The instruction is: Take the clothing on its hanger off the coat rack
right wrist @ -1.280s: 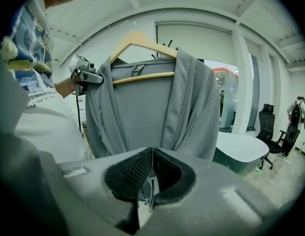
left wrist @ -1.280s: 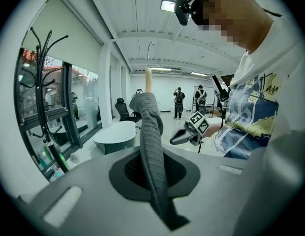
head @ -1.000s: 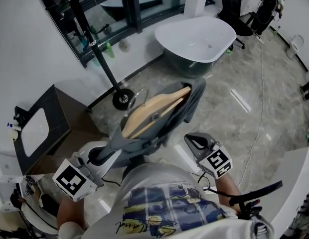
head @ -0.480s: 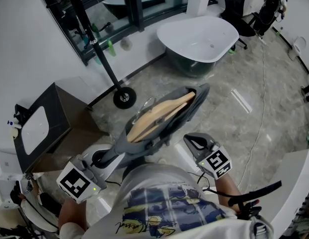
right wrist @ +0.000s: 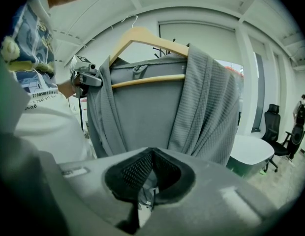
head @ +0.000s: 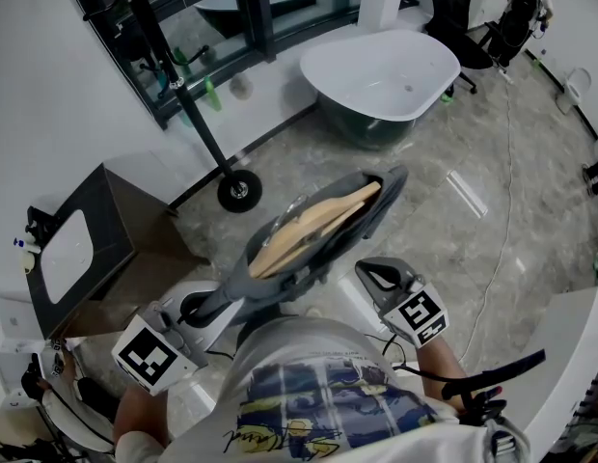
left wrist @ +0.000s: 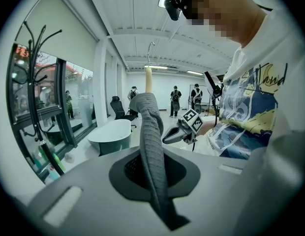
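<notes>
A grey garment [head: 362, 222] hangs on a wooden hanger [head: 313, 225], free of the coat rack [head: 169, 66], whose black pole and round base stand to the upper left. My left gripper [head: 214, 302] is shut on the garment's near end. In the left gripper view the grey fabric [left wrist: 151, 146] runs up from between the jaws of the left gripper [left wrist: 153, 181], with the hanger's tip [left wrist: 148, 80] above. My right gripper [head: 368, 273] is shut and holds nothing, just right of the garment. In the right gripper view the garment [right wrist: 157, 114] hangs in front of the right gripper [right wrist: 145, 193].
A white bathtub [head: 381, 70] stands beyond the garment. A dark cabinet with a basin [head: 87, 249] is at the left. An office chair [head: 453, 8] is at the back right. A cable [head: 502, 210] trails over the marble floor. Several people stand far off.
The garment on its hanger has shifted a little to the right, away from the rack's base, and lies flatter. The left gripper shifted slightly with it. The right gripper has not moved.
</notes>
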`<state>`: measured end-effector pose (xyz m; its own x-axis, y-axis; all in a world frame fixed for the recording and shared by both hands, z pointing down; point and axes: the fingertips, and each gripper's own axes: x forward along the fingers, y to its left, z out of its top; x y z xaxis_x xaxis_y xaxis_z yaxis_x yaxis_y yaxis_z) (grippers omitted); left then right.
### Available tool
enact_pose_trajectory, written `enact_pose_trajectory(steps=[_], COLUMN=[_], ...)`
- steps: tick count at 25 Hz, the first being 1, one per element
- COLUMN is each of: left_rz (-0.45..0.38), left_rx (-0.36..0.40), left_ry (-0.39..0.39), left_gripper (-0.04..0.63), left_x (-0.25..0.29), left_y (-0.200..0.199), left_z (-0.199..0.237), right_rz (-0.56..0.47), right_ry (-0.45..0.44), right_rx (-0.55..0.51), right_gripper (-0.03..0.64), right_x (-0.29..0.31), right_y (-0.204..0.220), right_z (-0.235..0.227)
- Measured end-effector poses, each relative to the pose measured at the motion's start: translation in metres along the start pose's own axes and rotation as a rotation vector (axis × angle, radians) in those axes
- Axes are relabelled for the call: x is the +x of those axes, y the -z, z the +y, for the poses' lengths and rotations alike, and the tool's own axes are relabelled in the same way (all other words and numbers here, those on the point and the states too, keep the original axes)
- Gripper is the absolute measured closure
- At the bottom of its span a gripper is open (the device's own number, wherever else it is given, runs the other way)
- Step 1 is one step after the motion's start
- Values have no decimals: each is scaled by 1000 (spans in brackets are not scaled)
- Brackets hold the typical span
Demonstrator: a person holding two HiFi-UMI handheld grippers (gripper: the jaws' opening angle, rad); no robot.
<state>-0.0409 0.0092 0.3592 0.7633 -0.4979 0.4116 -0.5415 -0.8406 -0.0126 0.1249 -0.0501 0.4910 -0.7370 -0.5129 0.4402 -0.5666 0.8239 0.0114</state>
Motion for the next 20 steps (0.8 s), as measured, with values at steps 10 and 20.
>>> enact_pose_trajectory(steps=[10, 20], left_rz=[6, 4], left_rx=[0, -10], left_ry=[0, -2], left_gripper=[586, 586], left_x=[7, 17], left_y=[3, -7], left_z=[6, 11], right_rz=[9, 18], right_ry=[-5, -6], right_rx=[-13, -23], right_gripper=[615, 615], right_x=[7, 0], right_y=[5, 4], right_z=[-3, -14])
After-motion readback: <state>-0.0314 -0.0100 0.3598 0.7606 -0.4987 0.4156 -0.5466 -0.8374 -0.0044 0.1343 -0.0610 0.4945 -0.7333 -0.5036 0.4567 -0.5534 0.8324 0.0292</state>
